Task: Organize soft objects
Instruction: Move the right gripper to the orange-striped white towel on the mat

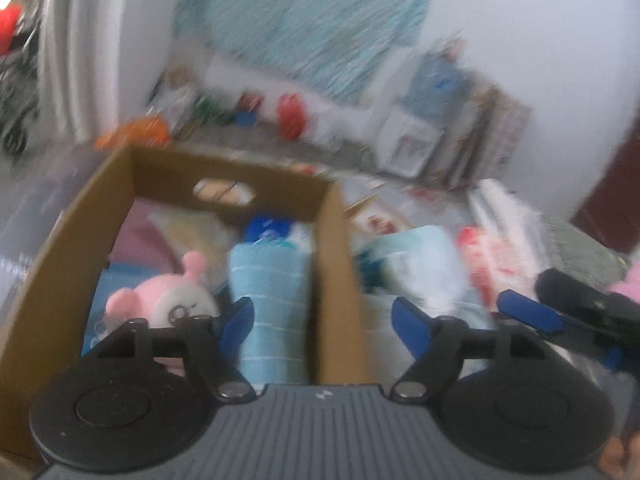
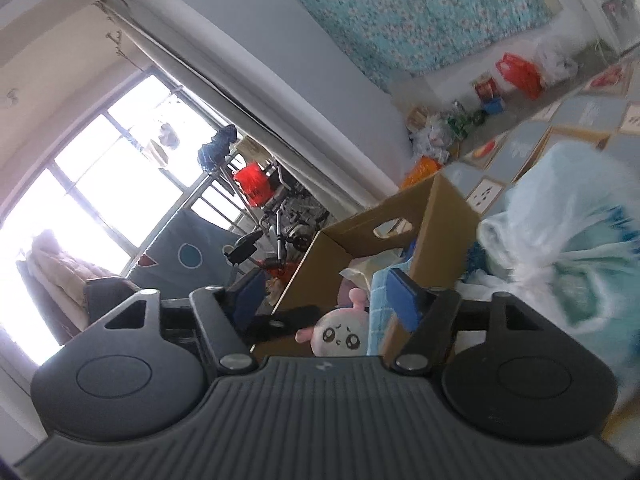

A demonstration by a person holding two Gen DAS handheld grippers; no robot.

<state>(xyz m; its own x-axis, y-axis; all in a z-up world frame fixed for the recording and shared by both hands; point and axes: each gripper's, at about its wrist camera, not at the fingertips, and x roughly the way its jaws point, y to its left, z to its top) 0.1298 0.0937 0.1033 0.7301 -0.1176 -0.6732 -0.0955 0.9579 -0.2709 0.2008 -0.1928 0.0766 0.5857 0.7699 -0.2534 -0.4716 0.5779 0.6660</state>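
The left gripper (image 1: 322, 320) hangs over the near edge of the cardboard box (image 1: 336, 280), tilted down, its jaws spread with nothing between them. In the box, a pink plush toy (image 1: 168, 300) lies beside a rolled blue towel (image 1: 272, 304). The right gripper (image 2: 328, 300) points nearly level toward the box, jaws apart and empty.

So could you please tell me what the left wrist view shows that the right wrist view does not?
Only the left wrist view shows the red-and-white soft item lying right of the box, and the right gripper from outside. Only the right wrist view shows the bright window and a red bag before it. Both show the cardboard box holding the pink plush and the blue striped towel, with both grippers open and empty.
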